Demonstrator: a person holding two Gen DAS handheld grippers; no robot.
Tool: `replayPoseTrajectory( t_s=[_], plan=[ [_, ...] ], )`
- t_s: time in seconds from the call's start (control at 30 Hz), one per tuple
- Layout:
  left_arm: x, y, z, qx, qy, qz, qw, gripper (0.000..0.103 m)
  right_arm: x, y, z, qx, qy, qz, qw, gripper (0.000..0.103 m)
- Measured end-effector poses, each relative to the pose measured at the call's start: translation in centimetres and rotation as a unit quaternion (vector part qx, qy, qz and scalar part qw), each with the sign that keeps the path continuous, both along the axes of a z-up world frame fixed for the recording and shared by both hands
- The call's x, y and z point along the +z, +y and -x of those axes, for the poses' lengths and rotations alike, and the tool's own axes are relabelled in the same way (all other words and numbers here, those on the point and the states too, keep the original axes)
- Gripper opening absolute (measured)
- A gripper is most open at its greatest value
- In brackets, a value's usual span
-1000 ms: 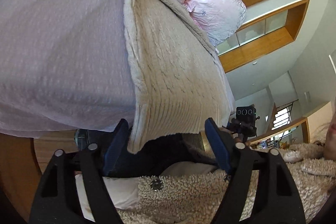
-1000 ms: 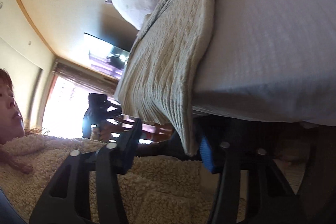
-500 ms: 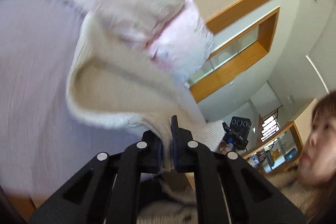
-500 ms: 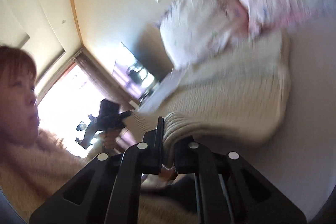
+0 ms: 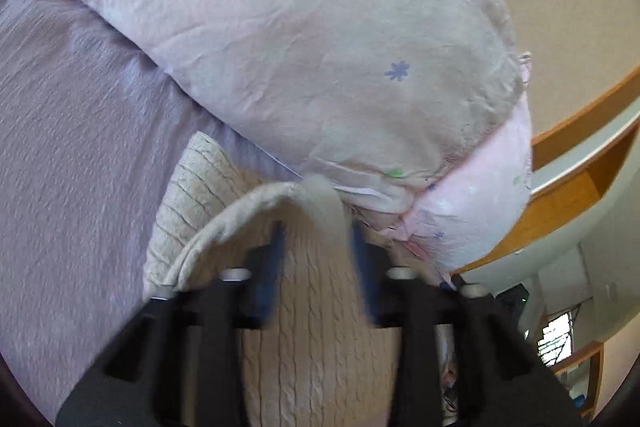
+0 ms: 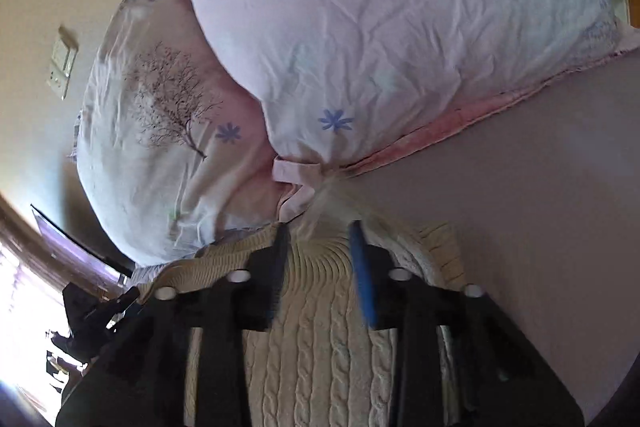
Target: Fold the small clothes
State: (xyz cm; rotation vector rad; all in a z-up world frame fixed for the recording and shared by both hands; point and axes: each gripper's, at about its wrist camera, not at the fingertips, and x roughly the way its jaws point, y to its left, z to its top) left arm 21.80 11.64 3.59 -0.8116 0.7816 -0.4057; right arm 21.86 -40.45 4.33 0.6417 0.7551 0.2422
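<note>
A cream cable-knit garment [image 5: 316, 339] lies doubled over on the lavender bedsheet [image 5: 80, 155], its folded edge toward the pillows. My left gripper [image 5: 318, 251] hovers over it with jaws apart, nothing between them. In the right wrist view the same knit [image 6: 320, 347] lies under my right gripper [image 6: 320, 247], also open and empty, with blue pads [image 6: 362, 275] showing. Both grippers sit close to the garment's far edge.
Two floral pillows [image 5: 320, 47] are stacked just beyond the garment, also in the right wrist view [image 6: 380, 39]. A beige wall with a switch plate [image 6: 62, 67] lies behind. Wooden trim [image 5: 568, 187] and a camera rig [image 6: 100, 307] lie off the bed.
Both grippers gripped the garment's hanging hem, carried it up over the bed toward the pillows, and have now opened, leaving the knit folded on the sheet.
</note>
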Motion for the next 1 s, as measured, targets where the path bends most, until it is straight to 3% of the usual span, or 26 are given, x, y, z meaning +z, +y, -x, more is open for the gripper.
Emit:
replayPoseTrajectory(
  t_s=[0.07,0.17,0.3,0.47,0.57,0.63,0.67,0.73,0.8,0.83,0.93,1.0],
  plan=[
    [1.2,0.7,1.6,0.015,-0.024,-0.017,0.9995,0.083,0.7,-0.9,1.9,-0.021,-0.066,-0.014,0.998,0.094],
    [2.3,2.1,3.3,0.023,-0.031,-0.045,0.9982,0.083,0.4,-2.3,3.4,-0.002,-0.108,-0.071,0.992,0.097],
    [0.1,4.0,3.2,0.019,0.038,-0.068,0.9968,0.056,0.0,-2.7,3.4,0.015,-0.103,-0.082,0.991,0.097],
    [-3.4,4.1,2.3,0.002,0.092,-0.056,0.9942,0.053,0.5,-2.0,3.1,0.037,-0.099,-0.097,0.99,0.097],
    [-3.5,3.5,2.0,0.001,0.083,-0.051,0.9953,0.051,0.7,-1.9,3.3,0.048,-0.099,-0.103,0.989,0.097],
    [-4.6,2.9,1.5,-0.006,0.103,-0.02,0.9945,0.028,0.7,-1.7,3.1,0.056,-0.097,-0.108,0.988,0.097],
    [-5.1,2.7,1.5,-0.004,0.109,-0.001,0.9941,0.024,0.7,-1.6,3.0,0.062,-0.093,-0.11,0.988,0.097],
    [-4.9,2.5,1.5,0.002,0.106,0.04,0.9936,0.021,0.7,-1.5,2.9,0.068,-0.091,-0.115,0.987,0.097],
    [-3.2,1.7,1.7,-0.007,0.075,0.102,0.9919,0.019,1.0,-2.0,3.0,0.071,-0.095,-0.131,0.984,0.097],
    [-2.0,0.7,1.7,-0.016,0.057,0.107,0.9925,0.019,1.2,-2.4,3.1,0.068,-0.099,-0.135,0.983,0.097],
    [2.8,-5.0,0.9,-0.073,-0.011,0.128,0.9891,0.019,2.2,-4.0,3.8,0.05,-0.124,-0.134,0.982,0.097],
    [4.7,-10.8,-0.6,-0.124,-0.043,0.161,0.9782,0.019,2.9,-5.1,4.2,0.03,-0.14,-0.113,0.983,0.097]
  ],
)
